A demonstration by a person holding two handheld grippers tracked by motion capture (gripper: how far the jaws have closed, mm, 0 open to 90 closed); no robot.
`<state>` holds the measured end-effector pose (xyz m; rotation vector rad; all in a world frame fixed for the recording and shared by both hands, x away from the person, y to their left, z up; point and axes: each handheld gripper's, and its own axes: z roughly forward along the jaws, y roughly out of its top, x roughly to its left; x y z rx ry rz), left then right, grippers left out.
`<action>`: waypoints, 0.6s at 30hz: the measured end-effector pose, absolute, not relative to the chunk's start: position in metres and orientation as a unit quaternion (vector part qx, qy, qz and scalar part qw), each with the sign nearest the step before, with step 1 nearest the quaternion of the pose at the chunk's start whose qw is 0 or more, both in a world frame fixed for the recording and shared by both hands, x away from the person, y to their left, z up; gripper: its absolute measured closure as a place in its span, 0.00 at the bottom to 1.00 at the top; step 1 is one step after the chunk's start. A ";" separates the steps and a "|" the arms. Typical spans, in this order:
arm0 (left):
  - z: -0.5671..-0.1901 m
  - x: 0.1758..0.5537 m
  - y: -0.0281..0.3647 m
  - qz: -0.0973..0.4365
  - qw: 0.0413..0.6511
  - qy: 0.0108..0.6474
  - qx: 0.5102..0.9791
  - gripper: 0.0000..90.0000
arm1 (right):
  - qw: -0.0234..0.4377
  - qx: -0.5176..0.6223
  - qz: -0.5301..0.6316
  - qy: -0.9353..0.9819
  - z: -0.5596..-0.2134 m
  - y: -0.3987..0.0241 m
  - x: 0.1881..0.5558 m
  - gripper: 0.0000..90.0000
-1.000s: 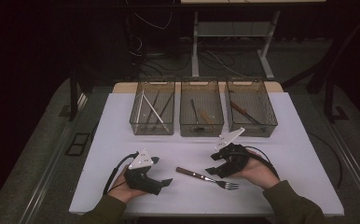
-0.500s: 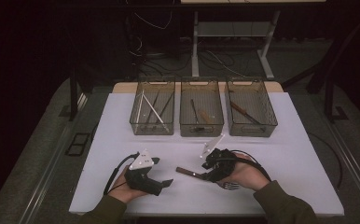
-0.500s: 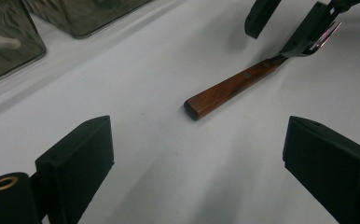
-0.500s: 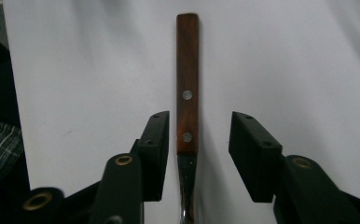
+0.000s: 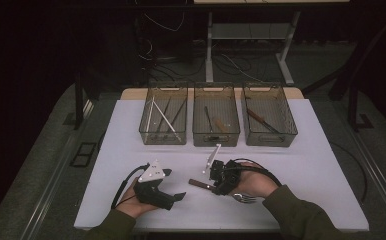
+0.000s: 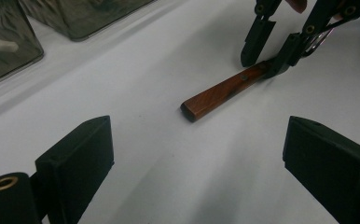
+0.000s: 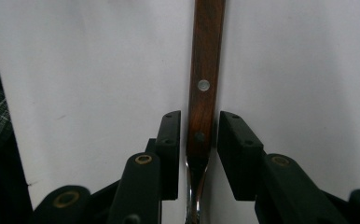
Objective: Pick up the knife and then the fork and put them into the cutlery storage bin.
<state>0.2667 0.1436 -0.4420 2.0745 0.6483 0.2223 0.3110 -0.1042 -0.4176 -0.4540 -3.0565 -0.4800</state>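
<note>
A fork (image 5: 197, 183) with a brown wooden handle lies flat on the white table (image 5: 306, 170), tines toward the person's right hand. My right gripper (image 5: 215, 186) reaches down over the handle. In the right gripper view the fork (image 7: 206, 56) runs straight up between the two pads, and the right gripper (image 7: 200, 135) stands open only slightly, a thin gap on each side. My left gripper (image 5: 175, 185) rests on the table to the fork's left, open wide and holding nothing. In the left gripper view the left gripper (image 6: 199, 140) faces the fork's handle end (image 6: 225, 88) and the right gripper (image 6: 271, 53).
Three clear bins stand in a row at the back of the table: the left bin (image 5: 163, 141) holds long thin sticks, the middle bin (image 5: 216, 143) a wooden-handled piece, the right bin (image 5: 270, 142) a wooden-handled knife. Cables trail from both grippers.
My right gripper has moved left and down from beside the fork onto its handle, jaws now straddling it. The left gripper has stayed put.
</note>
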 end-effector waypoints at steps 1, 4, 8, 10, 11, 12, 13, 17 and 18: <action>-0.442 0.266 0.144 0.090 0.460 0.264 0.843 0.08 | 0.006 -0.143 -0.148 -0.979 -0.418 -0.102 0.312 0.78; -0.442 0.266 0.144 0.089 0.460 0.264 0.843 0.08 | 0.004 -0.140 -0.133 -0.981 -0.420 -0.097 0.314 0.80; -0.442 0.266 0.143 0.089 0.461 0.262 0.843 0.08 | 0.004 -0.138 -0.107 -0.985 -0.419 -0.091 0.315 0.80; -0.442 0.266 0.142 0.089 0.460 0.262 0.844 0.08 | 0.000 -0.133 -0.090 -0.987 -0.419 -0.085 0.315 0.80; -0.442 0.266 0.142 0.089 0.460 0.262 0.844 0.08 | -0.004 -0.131 -0.082 -0.988 -0.419 -0.083 0.315 0.80; -0.442 0.266 0.142 0.089 0.462 0.263 0.843 0.08 | -0.007 -0.130 -0.073 -0.989 -0.418 -0.081 0.315 0.81; -0.442 0.266 0.142 0.089 0.463 0.263 0.842 0.08 | -0.008 -0.131 -0.067 -0.989 -0.418 -0.079 0.315 0.82; -0.442 0.266 0.143 0.088 0.463 0.264 0.842 0.08 | -0.011 -0.133 -0.053 -0.990 -0.418 -0.075 0.316 0.86; -0.442 0.266 0.143 0.088 0.463 0.263 0.842 0.08 | -0.011 -0.133 -0.054 -0.990 -0.418 -0.075 0.316 0.86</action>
